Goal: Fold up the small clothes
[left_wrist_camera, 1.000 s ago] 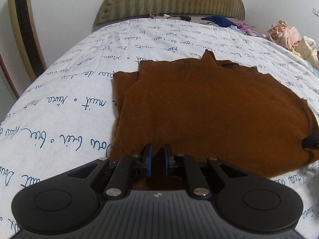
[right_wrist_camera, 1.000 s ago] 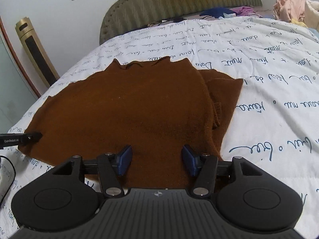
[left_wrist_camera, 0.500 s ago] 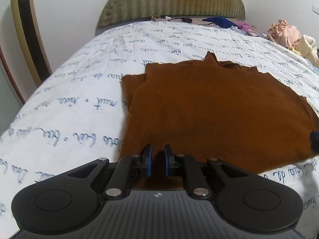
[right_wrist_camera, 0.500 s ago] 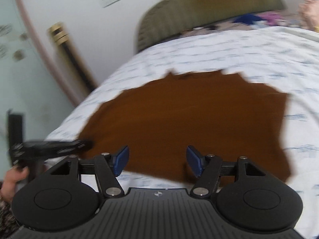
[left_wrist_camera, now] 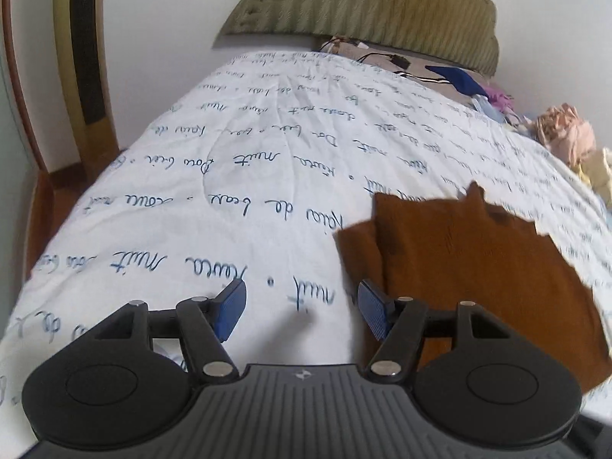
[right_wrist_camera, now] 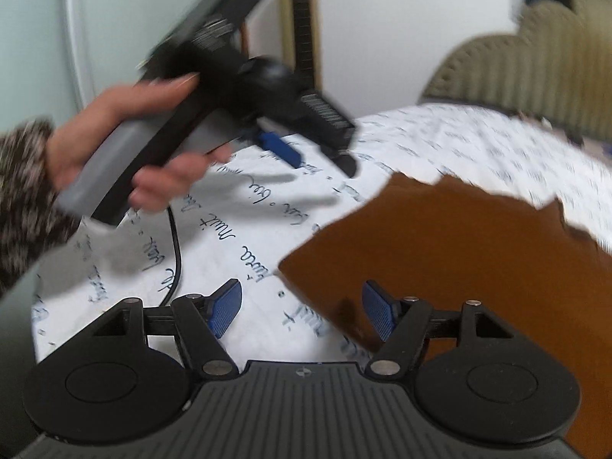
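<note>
A brown knit garment (left_wrist_camera: 478,267) lies flat on the white bedspread (left_wrist_camera: 229,199) with blue script, one sleeve folded in at its left edge. My left gripper (left_wrist_camera: 298,311) is open and empty, above the bedspread just left of the garment. My right gripper (right_wrist_camera: 302,308) is open and empty; its right fingertip (right_wrist_camera: 376,311) is over the garment's (right_wrist_camera: 459,256) near left corner. The right wrist view also shows the left gripper (right_wrist_camera: 306,153), held in a hand (right_wrist_camera: 126,114) above the bed.
An upholstered olive headboard (left_wrist_camera: 375,7) stands at the far end. A pile of clothes (left_wrist_camera: 566,137) lies at the far right. A gold tower fan (left_wrist_camera: 80,57) stands left of the bed. A black cable (right_wrist_camera: 176,256) runs over the bedspread.
My left gripper has let go of the garment's hem, opened, and moved left off it. My right gripper has swung left, still open. The garment stays flat.
</note>
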{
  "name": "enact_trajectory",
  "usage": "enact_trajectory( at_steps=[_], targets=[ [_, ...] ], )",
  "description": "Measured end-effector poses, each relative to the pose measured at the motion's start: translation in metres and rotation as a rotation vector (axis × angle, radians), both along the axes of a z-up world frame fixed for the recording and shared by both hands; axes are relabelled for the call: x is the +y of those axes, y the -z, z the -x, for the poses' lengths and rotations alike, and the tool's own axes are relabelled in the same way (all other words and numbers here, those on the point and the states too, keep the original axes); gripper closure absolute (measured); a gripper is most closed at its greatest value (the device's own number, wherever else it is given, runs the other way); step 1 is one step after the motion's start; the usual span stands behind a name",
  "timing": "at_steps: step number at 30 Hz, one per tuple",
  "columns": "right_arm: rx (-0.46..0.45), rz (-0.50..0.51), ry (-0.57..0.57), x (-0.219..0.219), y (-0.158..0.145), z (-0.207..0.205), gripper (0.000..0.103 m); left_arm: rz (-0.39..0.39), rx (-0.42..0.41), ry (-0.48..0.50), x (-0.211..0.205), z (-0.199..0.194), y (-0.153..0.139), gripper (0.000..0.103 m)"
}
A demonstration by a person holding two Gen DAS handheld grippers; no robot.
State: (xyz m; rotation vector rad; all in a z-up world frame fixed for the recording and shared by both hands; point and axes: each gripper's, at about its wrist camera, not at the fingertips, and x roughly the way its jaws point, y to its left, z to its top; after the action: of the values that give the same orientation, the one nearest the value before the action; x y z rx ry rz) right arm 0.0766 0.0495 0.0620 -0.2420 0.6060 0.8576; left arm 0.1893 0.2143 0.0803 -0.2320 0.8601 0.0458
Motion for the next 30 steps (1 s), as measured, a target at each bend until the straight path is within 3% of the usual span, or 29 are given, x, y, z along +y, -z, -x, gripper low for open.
enact_trajectory(
  at_steps=[3, 9, 17, 30],
  targets=[
    [-0.075, 0.084, -0.019, 0.019, 0.004, 0.008, 0.034, 0.062, 0.038, 0.012, 0.003, -0.025, 0.012, 0.038],
    [-0.233, 0.219, -0.004, 0.046, 0.023, 0.025, 0.034, 0.082, 0.070, 0.007, -0.003, -0.065, 0.027, 0.035],
    [-0.202, 0.214, 0.027, 0.046, 0.035, 0.018, 0.042, 0.237, 0.084, 0.064, -0.007, -0.080, 0.023, 0.034],
    [-0.168, 0.180, 0.060, 0.044, 0.039, 0.005, 0.042, 0.286, 0.170, 0.124, -0.038, -0.101, 0.040, 0.034]
  ],
)
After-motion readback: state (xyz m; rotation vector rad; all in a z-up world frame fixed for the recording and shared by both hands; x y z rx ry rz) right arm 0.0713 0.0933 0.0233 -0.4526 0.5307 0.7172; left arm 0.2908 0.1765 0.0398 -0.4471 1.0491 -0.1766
